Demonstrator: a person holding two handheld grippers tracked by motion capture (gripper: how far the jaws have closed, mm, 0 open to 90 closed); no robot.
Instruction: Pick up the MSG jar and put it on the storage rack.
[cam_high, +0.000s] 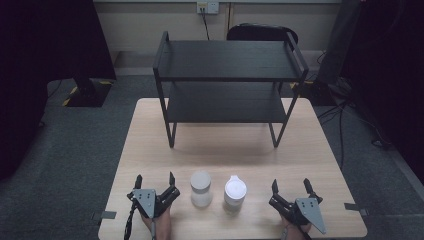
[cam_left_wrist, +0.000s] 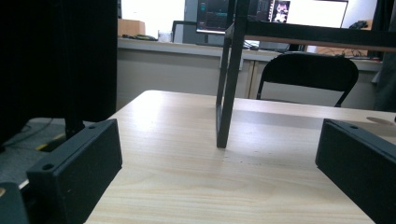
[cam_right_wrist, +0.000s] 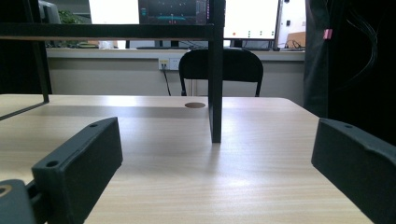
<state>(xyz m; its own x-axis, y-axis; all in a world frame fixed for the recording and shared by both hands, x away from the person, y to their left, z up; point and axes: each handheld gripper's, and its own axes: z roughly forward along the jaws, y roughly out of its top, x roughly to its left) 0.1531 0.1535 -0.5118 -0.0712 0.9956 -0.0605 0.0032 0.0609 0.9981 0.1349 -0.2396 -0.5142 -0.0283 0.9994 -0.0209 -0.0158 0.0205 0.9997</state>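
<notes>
Two white containers stand near the table's front edge: a plain-lidded cylindrical jar (cam_high: 201, 188) and, to its right, a white bottle (cam_high: 235, 193) with a small tab on its cap. My left gripper (cam_high: 155, 179) rests open on the table just left of the jar, jaws wide apart with nothing between them (cam_left_wrist: 219, 172). My right gripper (cam_high: 290, 185) lies open to the right of the bottle, also holding nothing (cam_right_wrist: 215, 172). Both point toward a black two-tier shelf rack (cam_high: 227, 80) at the table's far half.
The wooden table (cam_high: 150, 130) has bare room between the containers and the rack. A rack leg (cam_left_wrist: 226, 93) stands ahead of the left gripper, another leg (cam_right_wrist: 215, 79) ahead of the right. A black chair (cam_high: 260, 33) sits behind the table.
</notes>
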